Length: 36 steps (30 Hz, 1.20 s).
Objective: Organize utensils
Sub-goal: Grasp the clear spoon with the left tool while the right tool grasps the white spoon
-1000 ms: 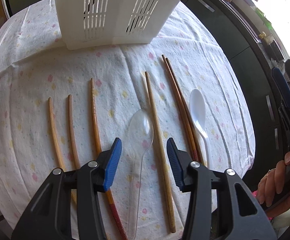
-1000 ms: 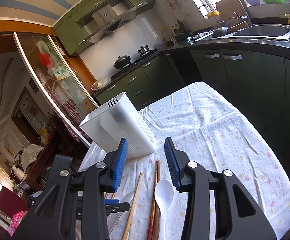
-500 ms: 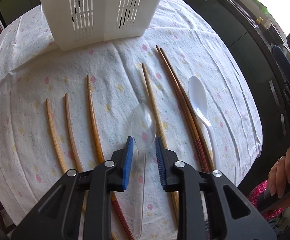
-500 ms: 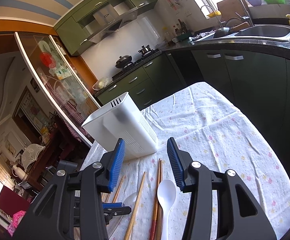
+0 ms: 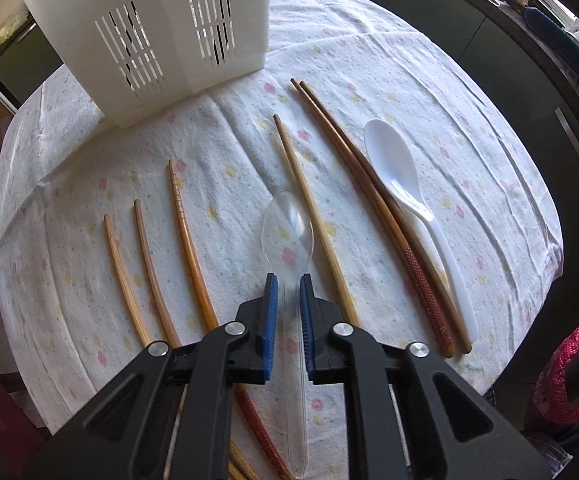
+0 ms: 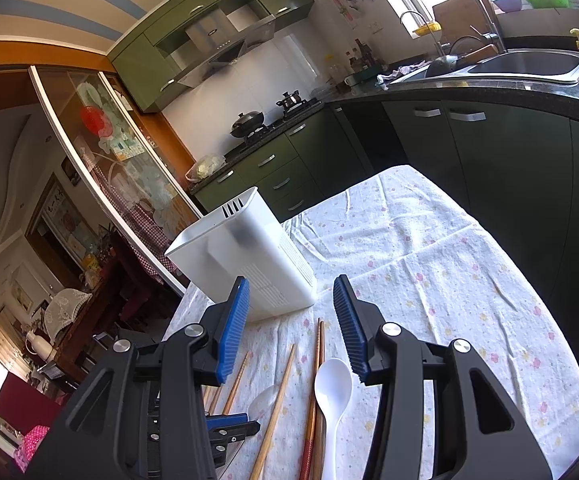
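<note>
The left gripper (image 5: 288, 280) is pointing steeply down at the surface (image 5: 429, 92), and its jaws have just been closing around the handle of the clear plastic spoon (image 5: 288, 236). The blue pads are sitting close on either side of the thin handle, just behind the bowl; whether they are already pressing on it cannot be told. Gripping at the neck is probably chosen because the handle is the narrowest, flattest part to pinch.

The spoon is lying in the middle of the utensil row, toward the near edge of the surface. A light chopstick (image 5: 313, 220) is running just beside its right side, so the right pad is working in a tight gap. Further right are two dark chopsticks (image 5: 373, 200) lying together and a white spoon (image 5: 399, 176); left of the clear spoon are three more chopsticks (image 5: 187, 240), spaced apart.

The white slotted holder (image 5: 161, 40) is standing at the far edge, apparently the destination.

The right gripper (image 6: 291, 326) is hovering above the row with its jaws apart and nothing between them, likely waiting its turn.
</note>
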Each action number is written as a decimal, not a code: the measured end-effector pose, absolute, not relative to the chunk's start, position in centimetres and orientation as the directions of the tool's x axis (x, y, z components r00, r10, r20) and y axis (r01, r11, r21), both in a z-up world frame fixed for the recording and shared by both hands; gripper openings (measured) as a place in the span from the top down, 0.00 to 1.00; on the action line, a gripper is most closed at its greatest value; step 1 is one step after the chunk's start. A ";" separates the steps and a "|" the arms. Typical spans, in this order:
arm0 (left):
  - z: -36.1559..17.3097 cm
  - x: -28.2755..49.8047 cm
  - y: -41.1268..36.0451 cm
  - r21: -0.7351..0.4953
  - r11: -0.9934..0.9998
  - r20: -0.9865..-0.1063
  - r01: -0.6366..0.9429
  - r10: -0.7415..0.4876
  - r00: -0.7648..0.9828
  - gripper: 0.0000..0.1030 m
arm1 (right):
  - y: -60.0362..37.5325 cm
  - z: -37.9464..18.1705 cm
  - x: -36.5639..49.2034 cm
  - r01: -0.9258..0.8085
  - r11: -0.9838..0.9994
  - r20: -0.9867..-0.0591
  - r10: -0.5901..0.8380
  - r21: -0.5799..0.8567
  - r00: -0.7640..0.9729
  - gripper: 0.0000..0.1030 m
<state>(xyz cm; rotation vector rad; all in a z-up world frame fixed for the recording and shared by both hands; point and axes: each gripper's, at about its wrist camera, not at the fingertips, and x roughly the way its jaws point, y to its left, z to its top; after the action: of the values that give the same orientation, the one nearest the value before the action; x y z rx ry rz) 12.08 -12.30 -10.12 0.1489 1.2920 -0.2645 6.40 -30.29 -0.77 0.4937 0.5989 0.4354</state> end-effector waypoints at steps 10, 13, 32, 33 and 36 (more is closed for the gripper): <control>-8.0 11.2 -9.6 -0.091 0.963 -0.933 0.253 -0.171 0.317 0.90 | -26.6 -3.1 6.9 -0.264 0.928 -0.722 0.371 0.263 0.584 0.51; -6.8 10.7 -8.8 -0.101 0.963 -0.919 0.251 -0.187 0.347 0.90 | -25.2 -5.1 6.3 -0.297 0.930 -0.781 0.346 0.215 0.519 0.67; -2.6 8.7 -7.8 -0.141 0.954 -0.817 0.263 -0.262 0.513 0.92 | -22.7 -9.2 5.6 -0.336 0.927 -0.877 0.293 0.165 0.380 0.79; -2.5 8.6 -7.7 -0.139 0.954 -0.813 0.265 -0.263 0.519 0.92 | -22.6 -9.4 5.7 -0.338 0.927 -0.882 0.290 0.162 0.373 0.80; -2.2 8.3 -7.7 -0.139 0.952 -0.802 0.272 -0.269 0.533 0.92 | -22.4 -9.4 5.9 -0.335 0.930 -0.885 0.277 0.149 0.374 0.83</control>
<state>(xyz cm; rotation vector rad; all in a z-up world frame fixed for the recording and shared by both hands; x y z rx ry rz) 8.26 -7.70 -2.22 0.0030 0.9554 -0.3226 5.91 -22.37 -9.39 -0.0590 1.1209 0.3920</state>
